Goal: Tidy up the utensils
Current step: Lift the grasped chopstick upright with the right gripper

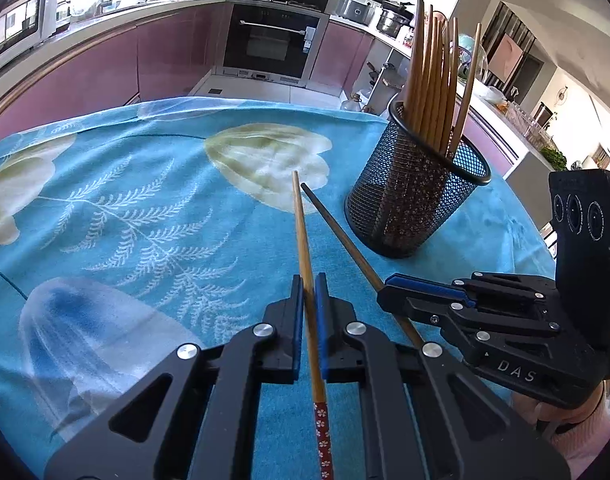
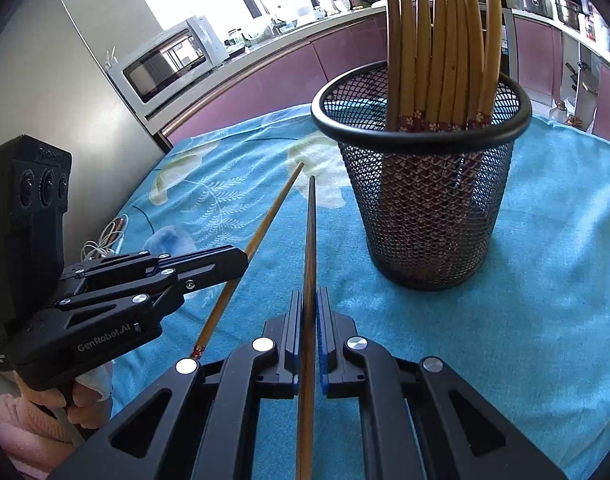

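My left gripper [image 1: 308, 280] is shut on a light wooden chopstick [image 1: 301, 220] with a red flowered end. Its thin tip points forward, above the blue cloth. My right gripper [image 2: 309, 292] is shut on a darker chopstick [image 2: 311, 232] that also points forward. Each wrist view shows the other gripper from the side: the right gripper [image 1: 383, 292] with its chopstick [image 1: 337, 232], and the left gripper [image 2: 243, 258] with its chopstick [image 2: 265, 224]. A black mesh holder [image 1: 417, 200] [image 2: 425, 200] stands ahead and to the right, with several chopsticks [image 2: 437, 40] upright in it.
The table wears a blue flowered cloth [image 1: 145, 200]. A coiled white cable [image 2: 101, 240] lies near its left edge. Beyond the table are purple kitchen cabinets, an oven [image 1: 273, 44], a microwave [image 2: 169, 64] and a steel fridge. Hands in pink sleeves hold both grippers.
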### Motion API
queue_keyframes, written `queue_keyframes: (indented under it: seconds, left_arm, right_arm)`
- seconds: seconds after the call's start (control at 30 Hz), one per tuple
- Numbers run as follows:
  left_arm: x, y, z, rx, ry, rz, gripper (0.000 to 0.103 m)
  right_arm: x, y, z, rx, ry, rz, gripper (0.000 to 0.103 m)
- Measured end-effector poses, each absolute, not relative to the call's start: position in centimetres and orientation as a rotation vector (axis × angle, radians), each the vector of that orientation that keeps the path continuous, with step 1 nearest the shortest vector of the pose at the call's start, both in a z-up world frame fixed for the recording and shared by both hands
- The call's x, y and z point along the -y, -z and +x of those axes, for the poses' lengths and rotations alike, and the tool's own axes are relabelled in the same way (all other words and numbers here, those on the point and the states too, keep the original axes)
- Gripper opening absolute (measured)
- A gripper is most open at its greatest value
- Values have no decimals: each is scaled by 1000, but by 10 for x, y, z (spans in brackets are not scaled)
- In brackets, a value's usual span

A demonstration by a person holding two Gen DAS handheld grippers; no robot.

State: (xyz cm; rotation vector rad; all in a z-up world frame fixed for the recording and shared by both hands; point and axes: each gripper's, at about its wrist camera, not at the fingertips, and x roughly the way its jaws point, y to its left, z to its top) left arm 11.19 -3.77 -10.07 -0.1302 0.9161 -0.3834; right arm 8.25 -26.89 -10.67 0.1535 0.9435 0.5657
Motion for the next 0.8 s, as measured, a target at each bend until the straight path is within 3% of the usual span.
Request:
queue_keyframes:
  seconds: [0.5,0.6,0.8]
  left_arm:
    - [41,116,116,-957,371,-99,8]
    - [45,118,118,-962,377,-74,15]
    - [54,122,123,-969,376,-19,18]
  right_arm:
    - [258,113,85,-982,-554,84,6]
    - [253,115,88,-986,-534,47,8]
    - [243,115,88,-967,-509,-47,8]
